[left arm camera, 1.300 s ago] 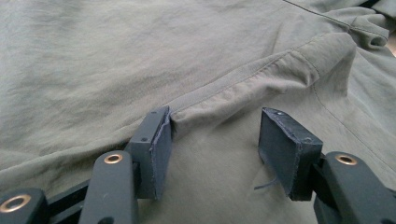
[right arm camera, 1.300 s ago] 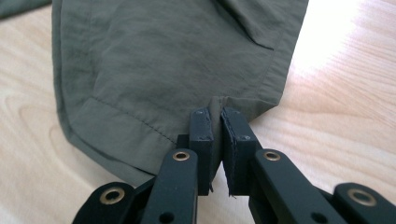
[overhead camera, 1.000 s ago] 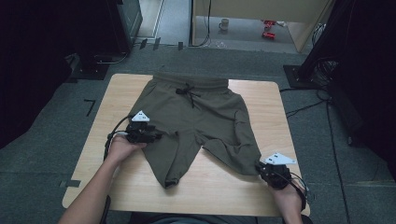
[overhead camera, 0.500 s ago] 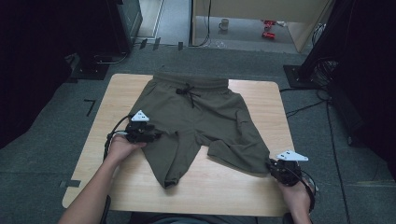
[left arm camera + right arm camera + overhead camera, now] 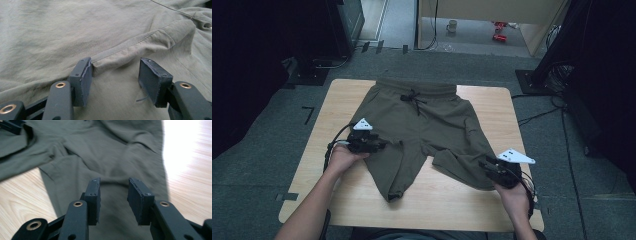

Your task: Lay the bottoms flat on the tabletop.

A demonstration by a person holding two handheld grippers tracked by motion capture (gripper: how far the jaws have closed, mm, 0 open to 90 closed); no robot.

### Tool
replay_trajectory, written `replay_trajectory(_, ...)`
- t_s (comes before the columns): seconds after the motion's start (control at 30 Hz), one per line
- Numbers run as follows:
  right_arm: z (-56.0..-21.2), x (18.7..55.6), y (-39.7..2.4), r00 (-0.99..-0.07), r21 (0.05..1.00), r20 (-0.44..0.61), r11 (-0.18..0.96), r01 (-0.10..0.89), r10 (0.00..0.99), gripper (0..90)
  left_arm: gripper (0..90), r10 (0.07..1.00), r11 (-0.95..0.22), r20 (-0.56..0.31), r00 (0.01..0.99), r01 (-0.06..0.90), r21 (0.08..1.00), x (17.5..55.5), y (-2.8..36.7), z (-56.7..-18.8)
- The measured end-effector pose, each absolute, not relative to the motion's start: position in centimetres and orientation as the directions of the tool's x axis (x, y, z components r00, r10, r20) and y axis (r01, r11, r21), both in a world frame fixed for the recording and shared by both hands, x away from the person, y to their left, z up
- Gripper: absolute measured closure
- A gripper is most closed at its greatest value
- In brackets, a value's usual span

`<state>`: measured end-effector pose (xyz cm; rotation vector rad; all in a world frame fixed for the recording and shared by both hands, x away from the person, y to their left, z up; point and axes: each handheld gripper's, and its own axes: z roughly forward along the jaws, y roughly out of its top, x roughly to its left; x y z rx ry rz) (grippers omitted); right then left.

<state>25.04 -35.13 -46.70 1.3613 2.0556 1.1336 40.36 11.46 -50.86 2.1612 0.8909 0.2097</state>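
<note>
1. Careful: your left hand-held gripper [image 5: 113, 80] stands unclenched, a fold of the olive-green fabric shorts [image 5: 422, 125] between its jaws on the wooden desk [image 5: 452, 200].
2. Your right hand-held gripper [image 5: 113, 197] has just been opening, released above the leg; the cloth below it may bunch.

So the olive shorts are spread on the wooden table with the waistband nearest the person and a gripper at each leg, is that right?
Not quite. The high view shows the shorts on the wooden table with the waistband and drawstring at the far edge, away from the person; the leg openings point toward them. The left gripper and the right gripper are indeed one at each leg.
</note>
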Motion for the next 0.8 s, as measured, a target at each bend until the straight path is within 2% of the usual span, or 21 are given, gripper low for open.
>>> replay_trajectory(0.4, -47.3, 28.0, -31.0, -0.513, 0.804, 0.142, 0.203, 0.558, 0.846, 61.5, 43.4, 0.656, -0.455, -0.134, 0.743, 0.531, 0.715, 40.4, 11.5, -50.9)
replay_trajectory(0.8, -48.5, 29.3, -27.0, -0.586, 0.784, 0.169, 0.252, 0.567, 0.792, 54.9, 43.1, 0.655, -0.458, -0.130, 0.744, 0.528, 0.715, 40.3, 11.5, -50.9)
